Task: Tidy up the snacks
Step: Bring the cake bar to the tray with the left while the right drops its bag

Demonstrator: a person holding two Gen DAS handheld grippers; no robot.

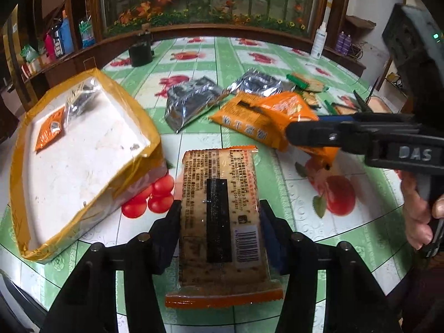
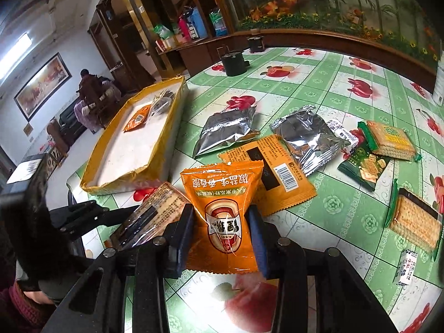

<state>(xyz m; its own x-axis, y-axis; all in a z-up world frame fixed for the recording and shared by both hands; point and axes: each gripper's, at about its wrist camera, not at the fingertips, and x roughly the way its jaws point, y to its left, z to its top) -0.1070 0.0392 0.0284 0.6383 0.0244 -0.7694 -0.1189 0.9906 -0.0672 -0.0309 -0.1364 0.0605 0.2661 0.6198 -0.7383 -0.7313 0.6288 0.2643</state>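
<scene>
Left gripper (image 1: 220, 230) is clamping a stiff, breakable cracker pack (image 1: 222, 222) mid-length; right gripper (image 2: 220, 238) is pinching a light, crinkly orange pouch (image 2: 222, 216), lower centre.

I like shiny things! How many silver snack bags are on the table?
2: one silver bag nearer the yellow tray, the other silver bag by the green cracker packs.

The right gripper (image 1: 294, 134) covers part of the orange packet (image 1: 291, 116) it clamps. Small print on the cracker pack (image 1: 219, 208) is unreadable. The white wrapped sweet (image 2: 405, 267) sits blurred near the rim.
</scene>
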